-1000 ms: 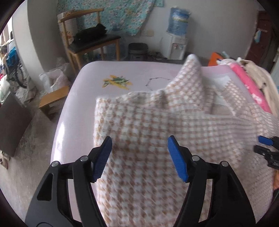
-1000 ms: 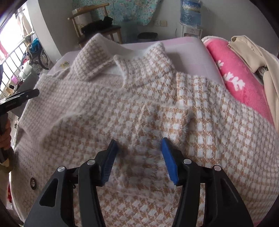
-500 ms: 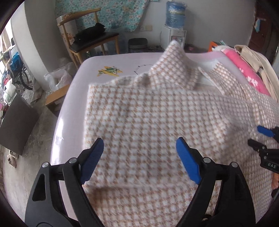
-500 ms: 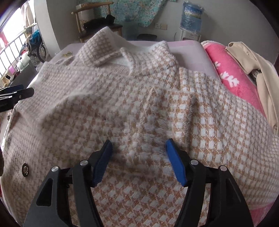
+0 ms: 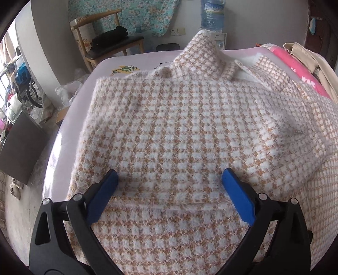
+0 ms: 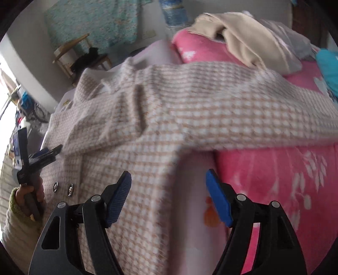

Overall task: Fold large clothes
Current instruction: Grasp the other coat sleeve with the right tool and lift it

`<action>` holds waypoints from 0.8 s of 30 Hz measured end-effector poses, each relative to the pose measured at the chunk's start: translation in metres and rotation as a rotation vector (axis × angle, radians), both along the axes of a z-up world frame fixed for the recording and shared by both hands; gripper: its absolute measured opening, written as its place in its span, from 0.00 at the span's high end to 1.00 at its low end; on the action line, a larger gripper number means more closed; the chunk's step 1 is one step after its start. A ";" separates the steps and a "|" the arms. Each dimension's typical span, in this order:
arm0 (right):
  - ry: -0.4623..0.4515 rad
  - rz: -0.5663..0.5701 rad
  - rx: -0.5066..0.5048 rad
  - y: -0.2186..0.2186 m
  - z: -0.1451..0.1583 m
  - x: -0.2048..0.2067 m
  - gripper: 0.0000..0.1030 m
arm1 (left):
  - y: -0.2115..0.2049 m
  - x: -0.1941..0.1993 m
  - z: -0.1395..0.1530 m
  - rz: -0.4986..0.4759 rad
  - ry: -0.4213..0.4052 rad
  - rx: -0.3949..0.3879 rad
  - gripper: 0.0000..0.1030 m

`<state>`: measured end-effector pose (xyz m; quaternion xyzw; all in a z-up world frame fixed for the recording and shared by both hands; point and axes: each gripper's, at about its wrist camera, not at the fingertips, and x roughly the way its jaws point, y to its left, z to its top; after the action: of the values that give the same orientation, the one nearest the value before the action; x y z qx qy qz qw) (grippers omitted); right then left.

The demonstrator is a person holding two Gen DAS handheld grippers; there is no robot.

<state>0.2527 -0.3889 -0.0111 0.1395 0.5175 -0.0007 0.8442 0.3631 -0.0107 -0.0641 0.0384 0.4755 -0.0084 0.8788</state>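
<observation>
A fuzzy tan-and-white checked jacket (image 5: 179, 127) lies spread on a pale lilac bed (image 5: 135, 61), collar at the far end. My left gripper (image 5: 169, 175) hovers over its near left part, its jaws opening wide, with fabric below them but not pinched. In the blurred right wrist view, the jacket (image 6: 190, 110) stretches a sleeve rightwards over a pink blanket (image 6: 285, 179). My right gripper (image 6: 168, 174) hangs above the jacket's right edge with its jaws opening and nothing gripped. The left gripper (image 6: 51, 152) shows at the far left, in a hand with a green cuff.
A beige garment (image 6: 243, 36) lies on the pink blanket at the back right. A wooden chair (image 5: 109, 44) with dark clothes and a water bottle (image 5: 212, 14) stand beyond the bed. A dark board (image 5: 19, 148) and clutter fill the floor on the left.
Both grippers' jaws have spread wider. The left one drew back over the now flat jacket panel. The right one swung right from mid-jacket to the jacket's right edge and rolled.
</observation>
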 end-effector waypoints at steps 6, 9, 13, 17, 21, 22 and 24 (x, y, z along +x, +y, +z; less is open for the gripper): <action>-0.049 -0.373 0.086 -0.135 0.016 -0.038 0.31 | 0.000 0.004 0.000 -0.001 0.037 -0.001 0.07; -0.061 -0.544 0.175 -0.200 0.014 -0.049 0.31 | -0.001 0.006 0.001 0.001 0.055 0.003 0.07; -0.077 -0.691 0.292 -0.262 0.001 -0.054 0.31 | 0.003 0.008 0.001 -0.006 0.060 -0.021 0.07; -0.099 -0.815 0.410 -0.305 -0.015 -0.054 0.37 | 0.003 0.010 0.000 -0.006 0.071 -0.025 0.07; -0.106 -0.888 0.469 -0.326 -0.028 -0.046 0.43 | 0.004 0.011 0.000 -0.008 0.088 -0.027 0.07; -0.107 -0.903 0.480 -0.331 -0.032 -0.044 0.46 | 0.004 0.012 0.001 -0.010 0.091 -0.028 0.07; -0.120 -0.927 0.500 -0.343 -0.039 -0.043 0.48 | 0.005 0.012 0.000 -0.009 0.097 -0.029 0.07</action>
<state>0.2093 -0.7320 -0.0499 0.5507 0.3367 -0.2424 0.7243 0.3751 -0.0061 -0.0638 0.0275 0.5171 -0.0212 0.8552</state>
